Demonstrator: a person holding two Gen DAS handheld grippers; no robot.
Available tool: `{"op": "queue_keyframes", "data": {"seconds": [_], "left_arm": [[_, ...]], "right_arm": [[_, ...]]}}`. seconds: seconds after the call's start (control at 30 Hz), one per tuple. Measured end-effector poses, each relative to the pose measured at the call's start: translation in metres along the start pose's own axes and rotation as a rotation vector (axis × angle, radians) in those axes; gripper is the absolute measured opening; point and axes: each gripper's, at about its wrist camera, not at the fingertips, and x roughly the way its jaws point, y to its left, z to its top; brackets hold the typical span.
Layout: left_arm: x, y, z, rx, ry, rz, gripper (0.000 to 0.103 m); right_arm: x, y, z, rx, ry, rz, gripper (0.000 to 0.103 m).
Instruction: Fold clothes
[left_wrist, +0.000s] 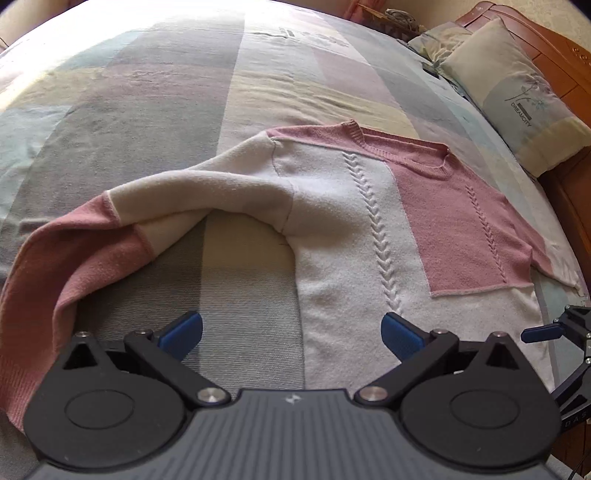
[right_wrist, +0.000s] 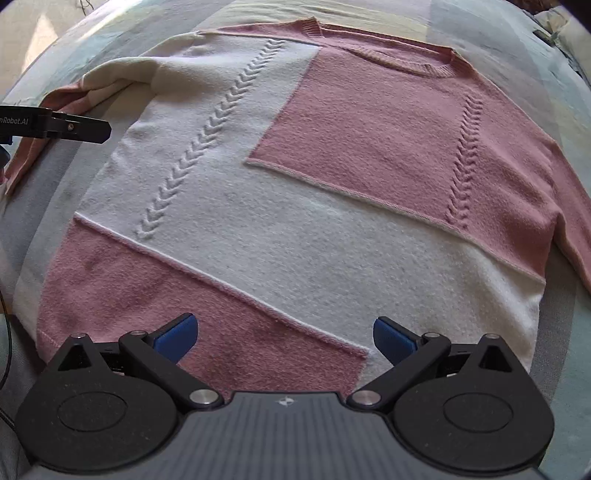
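Note:
A pink and white knit sweater lies flat on the bed, collar away from me. Its left sleeve arcs out and down toward the lower left. My left gripper hovers open over the bedspread gap between that sleeve and the sweater's body, holding nothing. In the right wrist view the sweater fills the frame. My right gripper stands open above the hem, where a pink panel meets white, nothing between its blue pads. The other gripper's body shows at the left edge. The right sleeve runs down the right side.
The bedspread has pastel checks. Pillows lean on a wooden headboard at the far right. The right gripper's tip shows at the right edge of the left wrist view.

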Motion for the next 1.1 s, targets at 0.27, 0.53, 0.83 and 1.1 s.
{"op": "queue_keyframes", "data": {"seconds": [0.27, 0.53, 0.83, 1.1], "left_arm": [[-0.057, 0.112, 0.001, -0.074, -0.008, 0.094, 0.102], [-0.055, 0.197, -0.017, -0.280, 0.011, 0.186, 0.102], [-0.068, 0.234, -0.057, -0.459, -0.028, 0.292, 0.102], [-0.078, 0.237, -0.079, -0.534, -0.048, 0.374, 0.102]], "right_arm": [[-0.006, 0.126, 0.118, -0.164, 0.048, 0.096, 0.103], [0.039, 0.238, 0.223, -0.344, -0.027, 0.121, 0.103], [0.110, 0.322, 0.306, -0.555, -0.099, -0.025, 0.103], [0.137, 0.325, 0.280, -0.620, 0.030, -0.046, 0.103]]}}
